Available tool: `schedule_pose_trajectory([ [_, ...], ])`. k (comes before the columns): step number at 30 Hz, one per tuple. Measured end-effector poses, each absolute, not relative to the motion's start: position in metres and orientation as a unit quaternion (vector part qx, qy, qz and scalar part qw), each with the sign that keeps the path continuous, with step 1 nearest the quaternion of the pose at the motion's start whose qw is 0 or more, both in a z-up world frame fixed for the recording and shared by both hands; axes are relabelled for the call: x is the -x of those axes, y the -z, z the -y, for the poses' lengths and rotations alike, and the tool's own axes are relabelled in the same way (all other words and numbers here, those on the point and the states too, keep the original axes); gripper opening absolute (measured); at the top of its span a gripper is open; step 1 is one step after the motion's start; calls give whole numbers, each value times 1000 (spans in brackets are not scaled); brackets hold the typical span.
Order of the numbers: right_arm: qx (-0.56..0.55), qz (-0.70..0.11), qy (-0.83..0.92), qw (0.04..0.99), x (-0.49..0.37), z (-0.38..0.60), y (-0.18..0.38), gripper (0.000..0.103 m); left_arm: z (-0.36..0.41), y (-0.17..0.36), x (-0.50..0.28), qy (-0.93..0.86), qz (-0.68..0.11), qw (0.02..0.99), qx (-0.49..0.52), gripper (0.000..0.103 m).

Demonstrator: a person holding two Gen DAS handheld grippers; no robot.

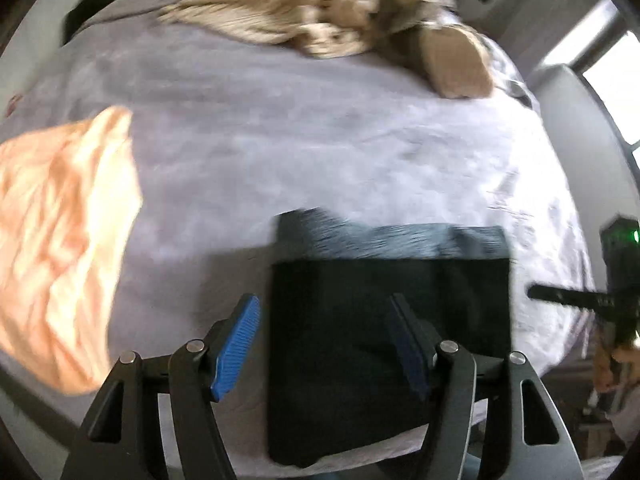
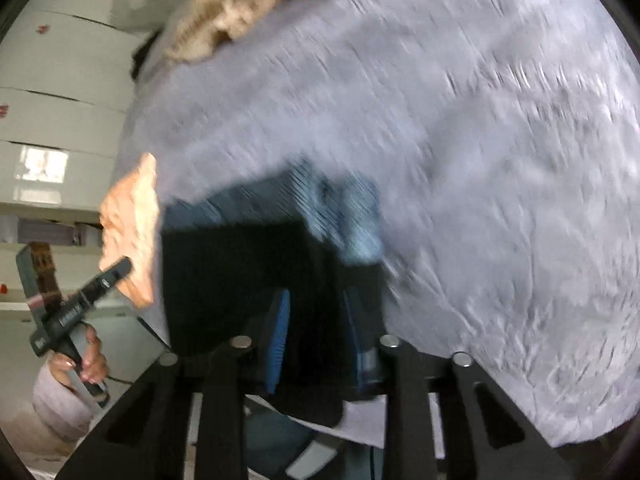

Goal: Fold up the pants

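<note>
Lying on bed: dark pants (image 1: 390,320), folded into a compact rectangle near the front edge of the lavender bedsheet (image 1: 280,128); lighter bluish band showing along the far edge of the fold.
Pants in right wrist view: same dark folded block (image 2: 240,280), blurred, with the bluish band at its far right corner.
Left gripper (image 1: 325,344): hovering above the pants with blue pads spread wide; nothing between them. Left pad (image 1: 236,344) over bare sheet just beside the pants' left edge, right pad over the dark cloth itself.
Left gripper from the right wrist view: black body (image 2: 80,304) held in a hand (image 2: 86,360) off the bed's left side, well apart from the pants; jaw opening not readable there.
Right gripper (image 2: 316,340): blue pads parted by a moderate gap, set low over the near edge of the pants; contact with the cloth not clear because of blur.
Right gripper from the left wrist view: dark body with a green light (image 1: 618,280) at the right edge, beside the bed.
Peach garment (image 1: 60,240): folded, left of the pants, apart from them.
Tan clothing heap (image 1: 320,16): crumpled at the far end of the bed.
Background: white drawers (image 2: 60,120) at left in the right wrist view.
</note>
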State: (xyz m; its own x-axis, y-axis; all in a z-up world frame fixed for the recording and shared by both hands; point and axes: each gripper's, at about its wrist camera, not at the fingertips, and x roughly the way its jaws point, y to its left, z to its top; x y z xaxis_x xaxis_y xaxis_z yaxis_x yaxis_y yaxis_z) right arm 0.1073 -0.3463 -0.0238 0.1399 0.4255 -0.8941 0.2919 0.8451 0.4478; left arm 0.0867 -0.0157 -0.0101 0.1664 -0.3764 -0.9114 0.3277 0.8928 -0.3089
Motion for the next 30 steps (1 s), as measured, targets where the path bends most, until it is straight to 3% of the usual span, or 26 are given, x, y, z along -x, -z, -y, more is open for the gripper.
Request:
schedule_pose_trajectory([
  [3, -257, -651, -66, 711, -118, 327, 20, 29, 37, 31, -82, 237, -614, 753, -5, 67],
  [7, -208, -686, -43, 695, -119, 306, 61, 24, 53, 79, -83, 182, -638, 747, -44, 67],
  [15, -232, -682, -29, 693, -122, 313, 61, 27, 62, 63, -77, 165, -629, 756, -77, 67],
  [18, -218, -686, -24, 694, -120, 307, 53, 33, 56, 55, -71, 154, -631, 757, -75, 70],
  [19, -217, -686, -21, 694, -116, 308, 47, 35, 55, 52, -68, 151, -629, 759, -75, 75],
  [20, -219, -686, -20, 694, -111, 308, 43, 37, 53, 48, -65, 149, -625, 762, -74, 87],
  [21, -219, -686, -18, 693, -107, 308, 41, 42, 52, 44, -62, 147, -622, 766, -71, 91],
  [27, -210, -694, -8, 688, -88, 296, 32, 48, 50, 34, -52, 142, -630, 760, -68, 91],
  [30, -199, -702, -2, 684, -83, 287, 31, 56, 50, 31, -48, 130, -632, 760, -75, 92],
])
